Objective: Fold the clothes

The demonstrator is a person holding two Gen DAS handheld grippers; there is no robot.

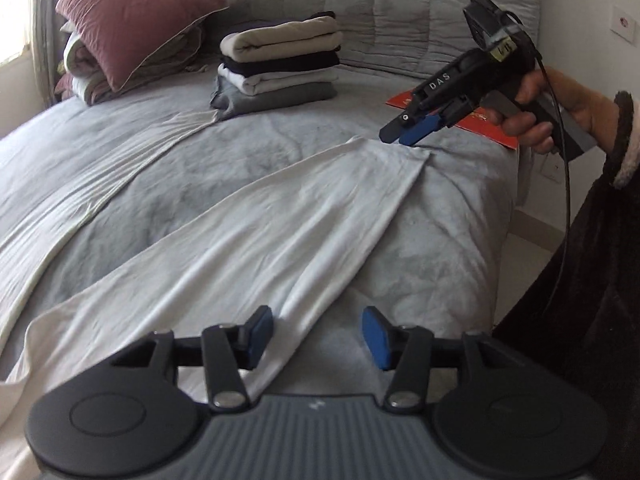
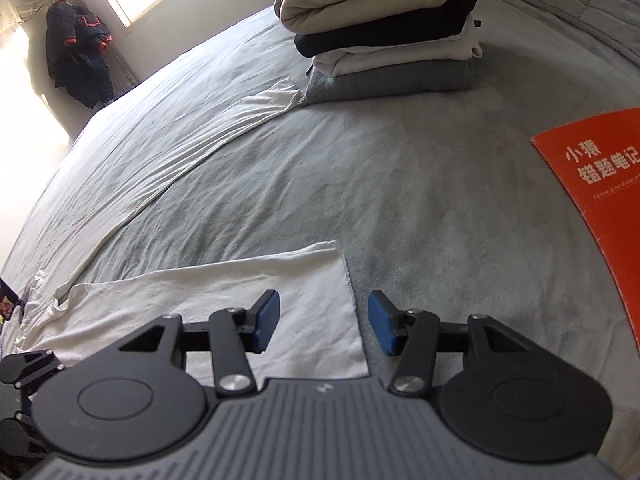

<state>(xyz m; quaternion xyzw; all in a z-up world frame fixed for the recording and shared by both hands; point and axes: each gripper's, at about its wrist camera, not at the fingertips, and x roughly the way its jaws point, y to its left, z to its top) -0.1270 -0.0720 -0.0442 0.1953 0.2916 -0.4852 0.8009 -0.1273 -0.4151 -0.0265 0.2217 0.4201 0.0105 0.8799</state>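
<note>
Nearest the left wrist camera, the left tool (image 1: 318, 338) hangs with its blue pads apart and nothing pinched, above a white garment (image 1: 248, 232) spread flat on the grey bed (image 1: 192, 168). From the right wrist view, the right tool (image 2: 323, 322) also stands apart and empty over the garment's squared end (image 2: 256, 300). Further along, in the left view, a hand (image 1: 540, 112) holds that right tool (image 1: 404, 132) just over the garment's far edge. An orange booklet (image 2: 600, 184) lies beyond on the bed. Farther back sits a stack of folded clothes (image 1: 276, 64), then a pink pillow (image 1: 132, 12) near the window.
</note>
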